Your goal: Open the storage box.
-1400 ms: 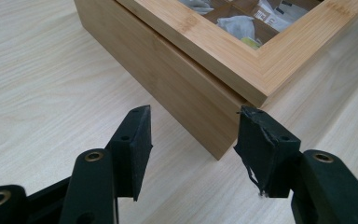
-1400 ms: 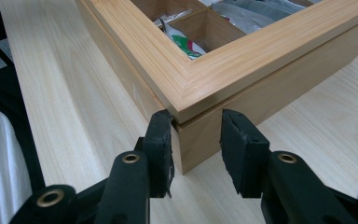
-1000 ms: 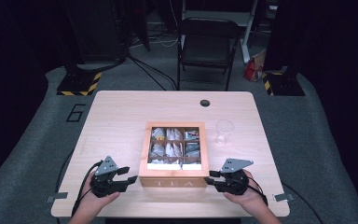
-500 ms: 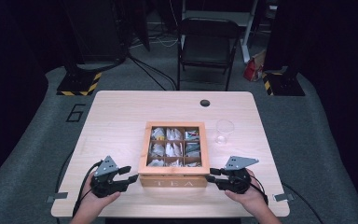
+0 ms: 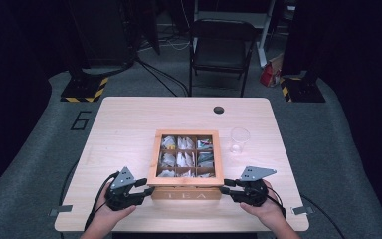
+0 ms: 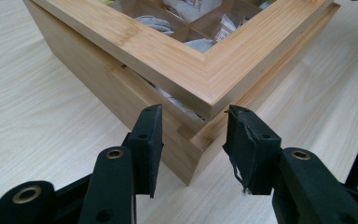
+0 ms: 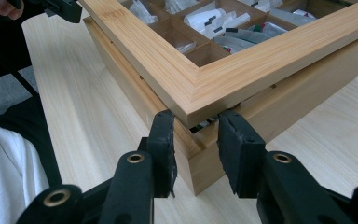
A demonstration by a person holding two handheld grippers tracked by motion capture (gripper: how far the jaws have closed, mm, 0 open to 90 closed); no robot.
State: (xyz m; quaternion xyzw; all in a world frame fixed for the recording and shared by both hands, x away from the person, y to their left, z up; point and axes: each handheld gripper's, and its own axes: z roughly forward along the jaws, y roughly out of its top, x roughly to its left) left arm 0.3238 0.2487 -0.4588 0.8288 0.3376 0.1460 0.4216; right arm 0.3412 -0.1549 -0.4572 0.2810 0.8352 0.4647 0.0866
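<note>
The tea box [image 5: 185,162] sits on the table [image 5: 124,124] close to its near edge, roughly midway between the left and right edges, with tea bags [image 5: 177,158] in its compartments. The glass [image 5: 239,140] stands just to its right, and the hole [image 5: 219,109] lies behind it near the far edge. The left gripper [image 5: 146,187] is at the box's near left corner and the right gripper [image 5: 223,188] at its near right corner; the chair [image 5: 221,50] stands beyond the far edge.

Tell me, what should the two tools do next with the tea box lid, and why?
Probably lift together a little more. The left tool and right tool each sit open at a front corner of the lid, which is already raised off the box.
</note>
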